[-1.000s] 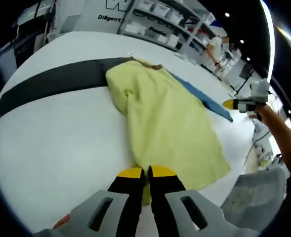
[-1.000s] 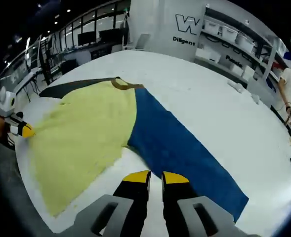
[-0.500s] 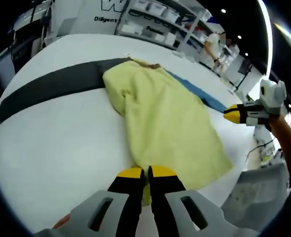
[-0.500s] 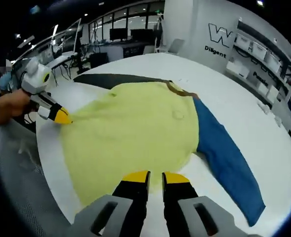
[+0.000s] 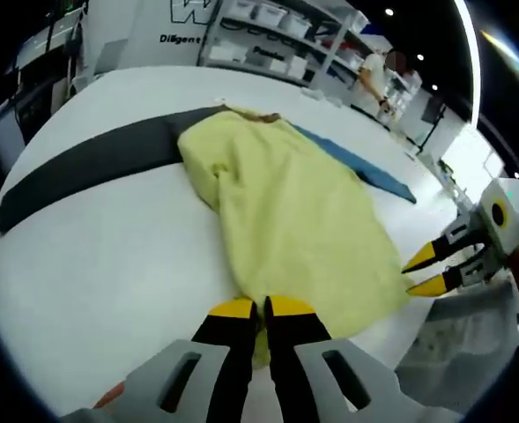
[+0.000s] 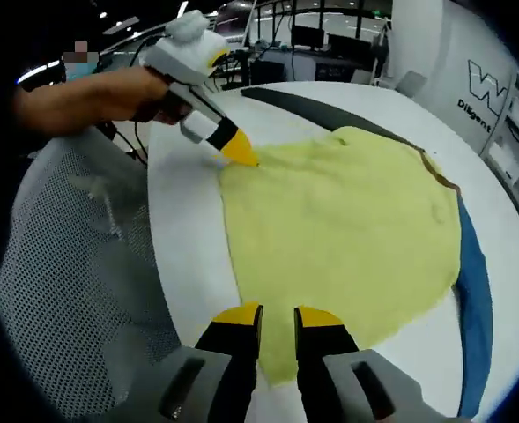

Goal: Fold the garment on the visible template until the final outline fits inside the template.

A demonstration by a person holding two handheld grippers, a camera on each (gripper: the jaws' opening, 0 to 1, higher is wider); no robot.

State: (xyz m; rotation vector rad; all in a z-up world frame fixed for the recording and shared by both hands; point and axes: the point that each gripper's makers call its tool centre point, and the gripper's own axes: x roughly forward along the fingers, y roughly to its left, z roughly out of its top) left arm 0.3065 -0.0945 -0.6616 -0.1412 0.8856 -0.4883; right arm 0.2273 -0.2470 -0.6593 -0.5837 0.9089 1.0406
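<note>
On the white table point(image 5: 92, 256) a pale yellow garment point(image 5: 303, 220) lies flat over dark and blue template strips; left gripper point(image 5: 261, 308) pinches its near hem; right gripper point(image 6: 278, 315), jaws slightly parted, holds nothing above the opposite hem corner; soft, light cloth, best taken at corners.

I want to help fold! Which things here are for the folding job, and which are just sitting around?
For the job:
- yellow garment
- dark template strip
- blue sleeve
- left gripper, fingers pinched on the garment's bottom edge
- right gripper, fingers apart over the same edge

Just around:
- shelves with bins
- person by the shelves
- grey mesh chair
</note>
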